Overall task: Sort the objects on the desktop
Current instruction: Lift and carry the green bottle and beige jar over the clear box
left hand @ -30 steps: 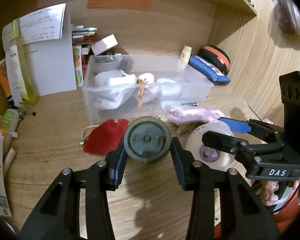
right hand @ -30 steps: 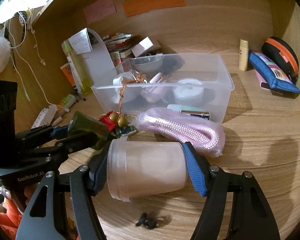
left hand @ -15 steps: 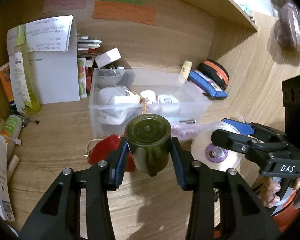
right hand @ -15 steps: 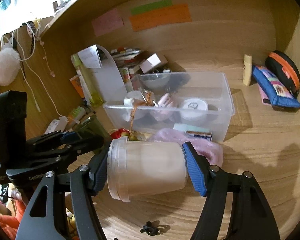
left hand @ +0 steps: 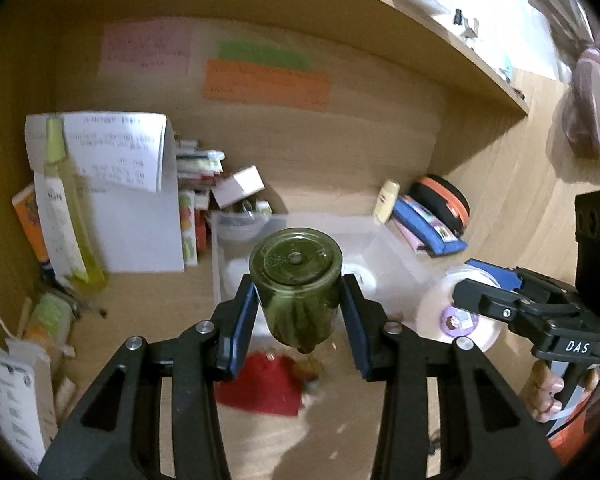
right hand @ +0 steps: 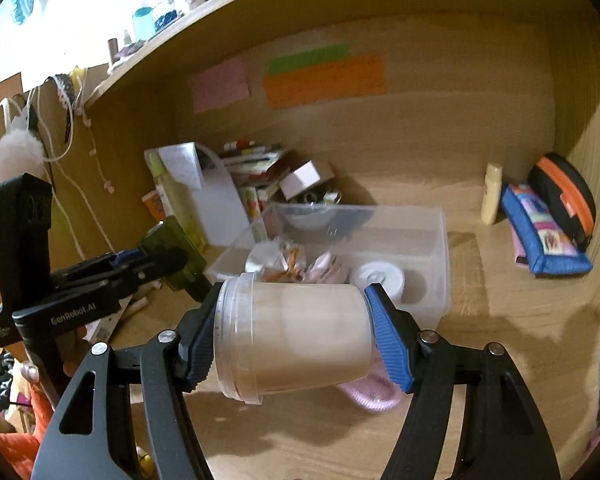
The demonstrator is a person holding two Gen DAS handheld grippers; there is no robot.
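Observation:
My left gripper [left hand: 298, 304] is shut on a dark green glass jar [left hand: 296, 284] and holds it in the air in front of the clear plastic bin [left hand: 396, 258]. My right gripper [right hand: 292, 340] is shut on a frosted white plastic jar [right hand: 296, 336], held on its side above the desk. That jar also shows in the left wrist view [left hand: 452, 312], and the green jar in the right wrist view [right hand: 176, 252]. The bin [right hand: 432, 240] holds white round containers and other small items.
A red pouch [left hand: 264, 384] and a pink rope bundle [right hand: 372, 394] lie on the desk in front of the bin. Papers and a yellow-green bottle [left hand: 66, 208] stand at the left. A blue pouch [right hand: 540, 236], an orange-black case [right hand: 564, 196] and a small cream bottle [right hand: 492, 194] sit at the right.
Both grippers have risen from the desk with their jars. The green jar has lifted off the surface near the red pouch; the bin now sits lower in both views.

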